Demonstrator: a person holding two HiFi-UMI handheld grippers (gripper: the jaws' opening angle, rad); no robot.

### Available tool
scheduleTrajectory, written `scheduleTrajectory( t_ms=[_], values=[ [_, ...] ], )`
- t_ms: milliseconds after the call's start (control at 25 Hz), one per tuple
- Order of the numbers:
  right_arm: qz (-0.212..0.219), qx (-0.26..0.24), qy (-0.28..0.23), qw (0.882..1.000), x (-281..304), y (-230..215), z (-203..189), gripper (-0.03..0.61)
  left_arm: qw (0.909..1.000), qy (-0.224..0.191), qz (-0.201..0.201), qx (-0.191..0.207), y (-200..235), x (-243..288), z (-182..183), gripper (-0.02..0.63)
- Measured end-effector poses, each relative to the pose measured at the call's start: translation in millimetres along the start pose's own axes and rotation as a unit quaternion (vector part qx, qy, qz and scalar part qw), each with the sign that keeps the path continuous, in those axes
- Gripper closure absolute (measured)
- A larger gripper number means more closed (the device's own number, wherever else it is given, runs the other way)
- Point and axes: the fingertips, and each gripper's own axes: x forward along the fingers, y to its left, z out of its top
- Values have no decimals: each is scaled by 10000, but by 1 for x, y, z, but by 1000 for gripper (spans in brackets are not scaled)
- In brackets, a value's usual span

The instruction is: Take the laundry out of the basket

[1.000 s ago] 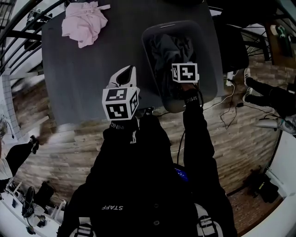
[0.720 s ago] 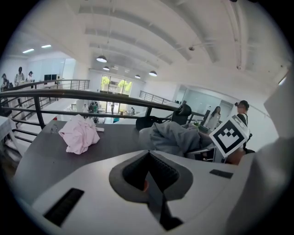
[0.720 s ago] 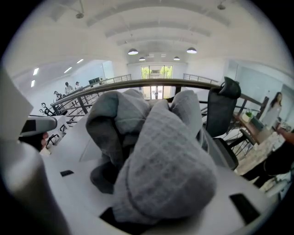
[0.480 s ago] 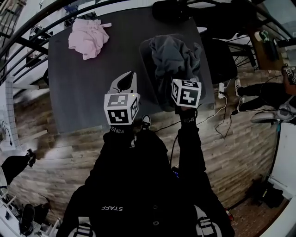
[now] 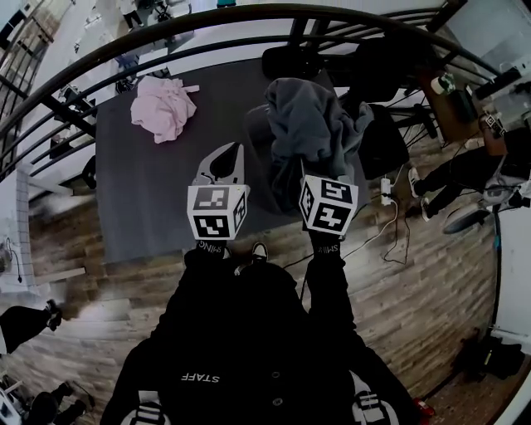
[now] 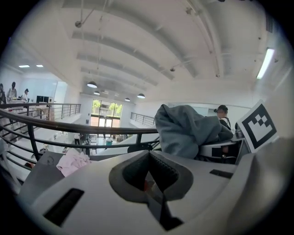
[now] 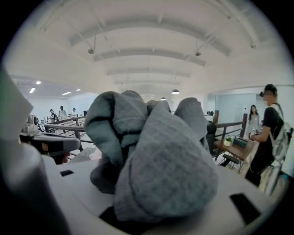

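A thick, crumpled grey garment bunches at 1 o'clock, pinched in the right gripper; the left gripper is pressed together, empty.

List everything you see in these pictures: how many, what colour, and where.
table: one, dark grey, centre of the head view
grey garment: one, grey, held up above the table's right side
basket: one, dark, on the table's right side, mostly hidden behind the grey garment
pink garment: one, pale pink, crumpled near the table's far left corner
railing: one, black, curving beyond the table
bystander: one, dark clothes, standing at the right of the right gripper view
left gripper: one, white, over the table left of the basket, jaws together, empty
right gripper: one, white, jaws shut on the grey garment
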Motion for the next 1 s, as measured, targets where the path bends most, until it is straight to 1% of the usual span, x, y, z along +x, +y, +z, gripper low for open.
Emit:
scheduleTrajectory(
  t_ms=[160, 480, 1000],
  values=[
    [-71, 2, -405, 9992, -24, 1, 28, 337, 9993, -347, -89, 137, -8, -9, 29, 612],
    [-163, 6, -1030, 9946, -58, 0, 68, 336, 9960, -799, -217, 322, -18, -17, 69, 612],
    [-340, -75, -1749, 9840, -87, -6, 113, 336, 9900, -1307, -295, 448, -30, -24, 106, 612]
  ],
)
